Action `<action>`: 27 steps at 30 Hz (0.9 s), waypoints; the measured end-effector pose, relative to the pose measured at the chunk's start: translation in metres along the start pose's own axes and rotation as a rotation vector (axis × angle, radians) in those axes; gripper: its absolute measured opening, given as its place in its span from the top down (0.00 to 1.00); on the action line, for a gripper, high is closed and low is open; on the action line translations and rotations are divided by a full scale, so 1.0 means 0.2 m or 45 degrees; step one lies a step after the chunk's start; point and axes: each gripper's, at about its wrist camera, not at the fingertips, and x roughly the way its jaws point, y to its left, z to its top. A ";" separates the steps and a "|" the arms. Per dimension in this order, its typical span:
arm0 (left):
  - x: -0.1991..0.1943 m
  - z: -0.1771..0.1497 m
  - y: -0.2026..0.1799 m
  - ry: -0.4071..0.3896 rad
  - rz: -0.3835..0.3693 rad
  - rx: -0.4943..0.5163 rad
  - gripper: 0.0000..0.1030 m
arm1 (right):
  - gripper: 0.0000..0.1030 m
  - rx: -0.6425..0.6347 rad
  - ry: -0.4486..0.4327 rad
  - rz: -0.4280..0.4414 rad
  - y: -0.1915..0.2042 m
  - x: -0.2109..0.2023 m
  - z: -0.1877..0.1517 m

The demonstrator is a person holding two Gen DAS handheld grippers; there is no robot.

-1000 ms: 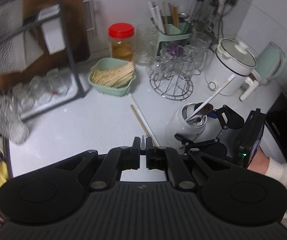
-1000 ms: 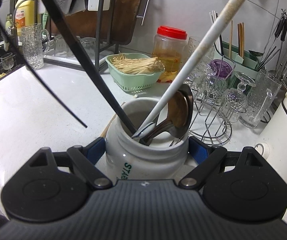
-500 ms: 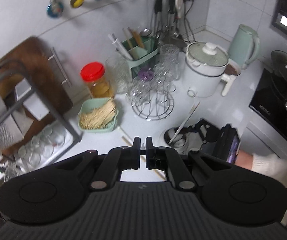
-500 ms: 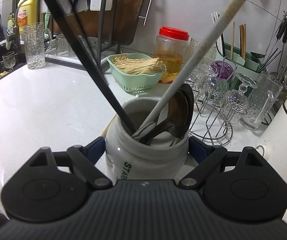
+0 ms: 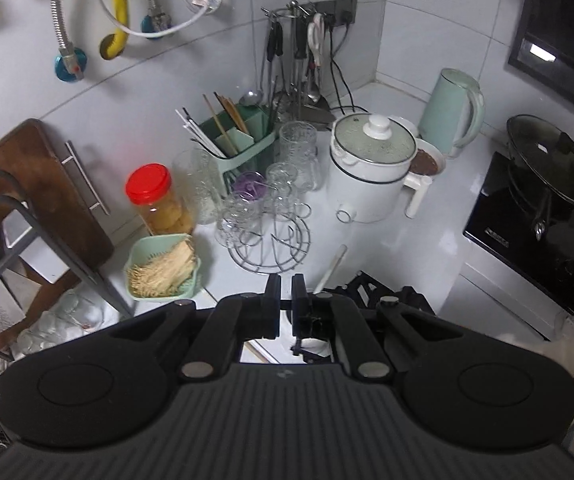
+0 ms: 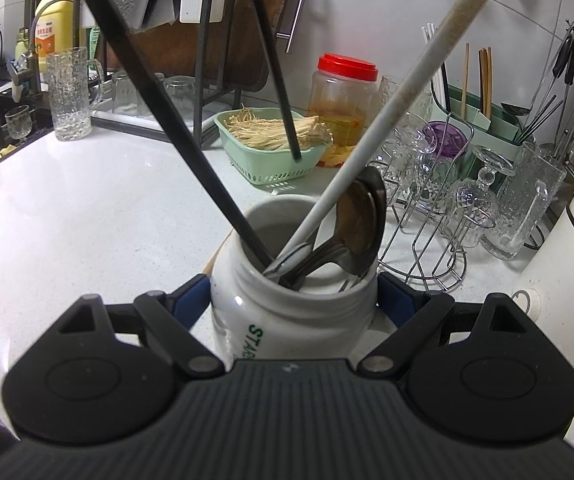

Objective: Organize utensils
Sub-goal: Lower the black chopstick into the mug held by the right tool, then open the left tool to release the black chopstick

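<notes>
My right claw (image 6: pixel 293 300) clamps the white ceramic jar (image 6: pixel 287 320) standing on the surface (image 6: pixel 87 220), with a black chopstick (image 6: pixel 175 132), white-handled utensil (image 6: pixel 399 100) and spoons (image 6: pixel 361 220) inside. My left claw (image 5: pixel 286 296) is closed, seemingly empty.

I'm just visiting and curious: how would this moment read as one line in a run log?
task: organize utensils | right gripper: clamped on white jar | jar holds: spoons, black chopstick | left gripper: shut, pinching thin black chopstick

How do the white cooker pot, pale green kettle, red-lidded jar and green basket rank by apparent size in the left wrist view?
1. white cooker pot
2. pale green kettle
3. red-lidded jar and green basket: too alike to rank.
</notes>
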 end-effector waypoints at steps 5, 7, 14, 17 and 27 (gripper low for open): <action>0.08 -0.01 -0.03 0.047 -0.029 0.028 0.95 | 0.11 0.003 0.001 -0.004 0.00 0.00 0.00; 0.13 -0.01 -0.03 0.059 -0.039 0.041 0.95 | 0.11 0.002 0.001 -0.004 0.00 0.00 0.00; 0.35 -0.01 -0.04 0.117 -0.057 0.057 0.95 | 0.11 0.003 -0.011 -0.007 0.00 0.00 0.00; 0.44 -0.01 -0.04 0.137 -0.065 0.077 0.95 | 0.11 0.003 -0.019 -0.011 0.01 -0.01 -0.01; 0.67 -0.04 -0.03 0.199 -0.116 0.068 0.94 | 0.11 0.000 -0.007 -0.026 0.02 0.00 0.00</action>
